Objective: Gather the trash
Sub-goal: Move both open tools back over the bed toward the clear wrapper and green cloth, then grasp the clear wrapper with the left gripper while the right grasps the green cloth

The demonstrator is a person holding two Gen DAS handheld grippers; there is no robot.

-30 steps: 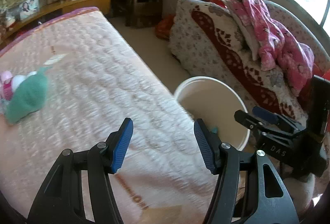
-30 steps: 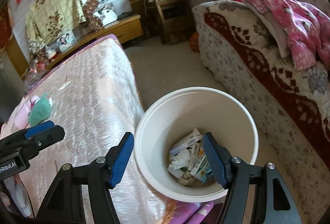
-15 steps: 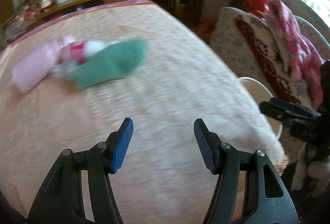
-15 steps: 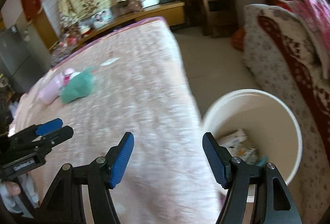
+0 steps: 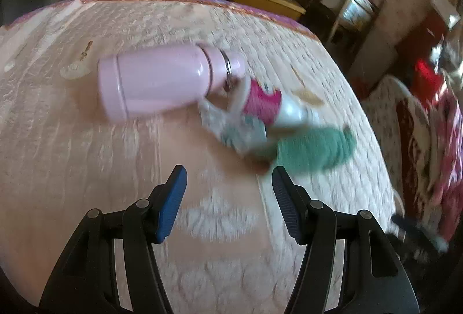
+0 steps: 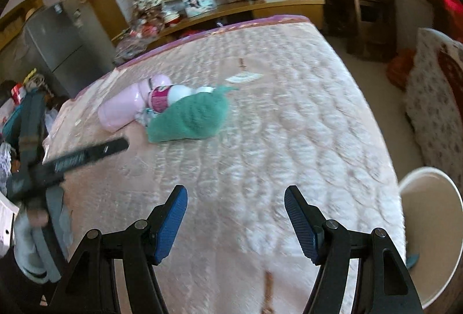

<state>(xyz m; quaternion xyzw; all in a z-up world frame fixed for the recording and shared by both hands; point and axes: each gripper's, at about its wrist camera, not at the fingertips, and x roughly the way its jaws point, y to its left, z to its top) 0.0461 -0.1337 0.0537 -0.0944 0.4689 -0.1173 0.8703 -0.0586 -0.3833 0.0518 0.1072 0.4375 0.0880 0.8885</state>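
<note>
On the pink quilted bed lie a pink flask, a small white bottle with a magenta label, a crumpled pale wrapper and a green cloth, all blurred by motion. My left gripper hovers just short of this pile, open and empty. My right gripper is open and empty above the bare quilt, well short of the green cloth and the pink flask. The white bin stands on the floor at the bed's right edge. The left gripper shows at the left.
Small pale scraps lie on the quilt: one left of the flask, one beyond the cloth. A patterned sofa runs along the right past a strip of floor. A wooden shelf with clutter stands behind the bed.
Both views have swung left, away from the bin and over the bed. The flask, small bottle and green cloth are now close in front of the left gripper. Both jaws keep the same width.
</note>
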